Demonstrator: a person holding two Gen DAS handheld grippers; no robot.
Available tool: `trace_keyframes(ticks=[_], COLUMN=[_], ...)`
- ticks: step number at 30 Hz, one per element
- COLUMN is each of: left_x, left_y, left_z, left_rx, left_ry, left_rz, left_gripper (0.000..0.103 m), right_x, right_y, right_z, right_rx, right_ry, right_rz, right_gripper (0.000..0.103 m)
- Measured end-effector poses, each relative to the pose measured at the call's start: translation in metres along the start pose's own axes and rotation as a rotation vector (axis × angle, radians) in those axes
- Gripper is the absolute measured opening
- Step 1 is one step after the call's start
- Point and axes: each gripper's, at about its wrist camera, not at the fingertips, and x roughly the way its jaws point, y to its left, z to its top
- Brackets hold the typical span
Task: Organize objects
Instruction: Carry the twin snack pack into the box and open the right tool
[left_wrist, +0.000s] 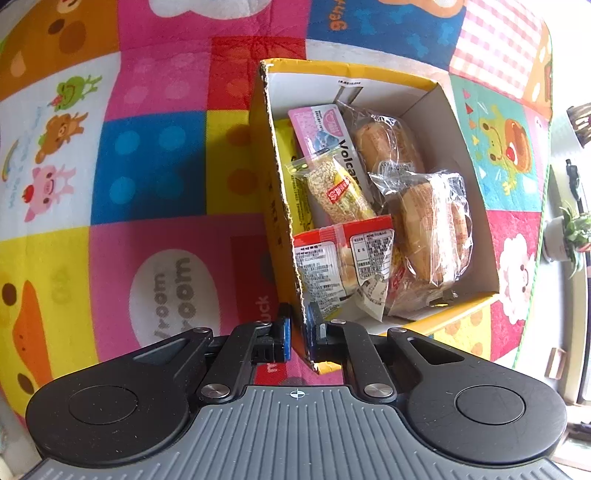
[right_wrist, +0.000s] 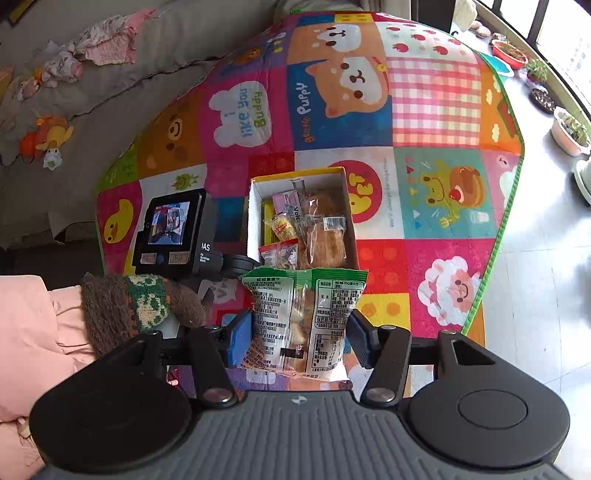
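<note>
From your left wrist view, your left gripper (left_wrist: 298, 332) is pinched tight on the near wall of the yellow box (left_wrist: 413, 79), at six o'clock of its opening. Inside lie wrapped buns (left_wrist: 432, 236), a sesame bar (left_wrist: 340, 192) and a red-topped packet (left_wrist: 343, 258) at seven o'clock, already crowding that corner. If you twist or let slip, the thin cardboard could buckle and tip the load.

From your right wrist view, your right gripper (right_wrist: 300, 338) squeezes a green-topped snack packet (right_wrist: 306, 325) by its sides, held above the mat (right_wrist: 436, 258) at six o'clock of the box (right_wrist: 255, 221). Only here do you see that packet and your gloved hand (right_wrist: 144, 306). Crinkly film may slide out, or land on the rim.
</note>
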Motion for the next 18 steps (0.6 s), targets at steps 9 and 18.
trace_keyframes(ticks=[9,18], left_x=[-0.002,-0.004], left_y=[0.01,0.016], left_z=[0.0,-0.003], left_rx=[-0.085,-0.139], left_ry=[-0.013,-0.016], left_rz=[-0.031,-0.04], left_gripper=[0.01,0.01], right_x=[0.036,0.076], right_y=[0.011,0.025], right_z=[0.049,0.11], right_rx=[-0.055,-0.053], right_ry=[0.059,0.048], right_rz=[0.035,0.079], right_gripper=[0.054,0.054])
